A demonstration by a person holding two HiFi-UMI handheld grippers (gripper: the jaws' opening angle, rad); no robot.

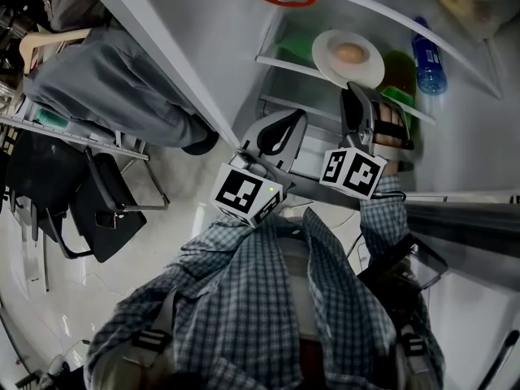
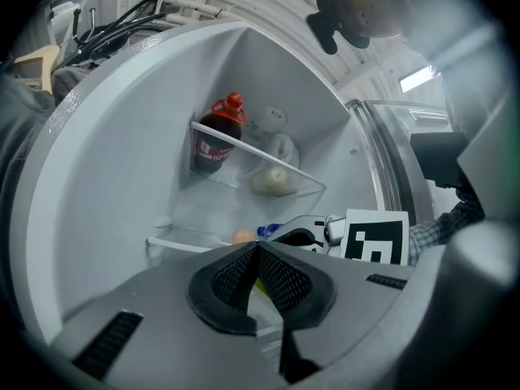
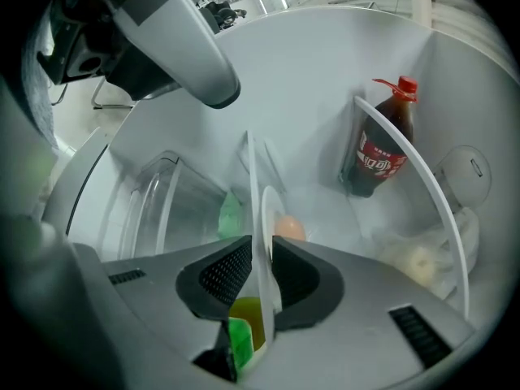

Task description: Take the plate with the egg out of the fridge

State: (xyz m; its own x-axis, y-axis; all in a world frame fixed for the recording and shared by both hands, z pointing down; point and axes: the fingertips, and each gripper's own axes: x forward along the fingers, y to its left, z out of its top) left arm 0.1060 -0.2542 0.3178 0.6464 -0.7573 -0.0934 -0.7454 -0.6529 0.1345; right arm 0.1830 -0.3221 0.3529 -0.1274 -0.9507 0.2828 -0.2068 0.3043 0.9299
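The plate (image 1: pixel 325 65) with the egg (image 1: pixel 349 53) is seen on a fridge shelf (image 1: pixel 280 62). Its near rim is clamped between the jaws of the right gripper (image 3: pixel 262 250). The left gripper (image 2: pixel 253 250) is held just left of the plate, jaws pressed together on nothing. A blue bottle (image 1: pixel 427 57) stands right of the plate.

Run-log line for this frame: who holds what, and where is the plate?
phase: grasping | right gripper: shut on plate rim | egg: on plate | plate: on fridge shelf | left gripper: shut, empty
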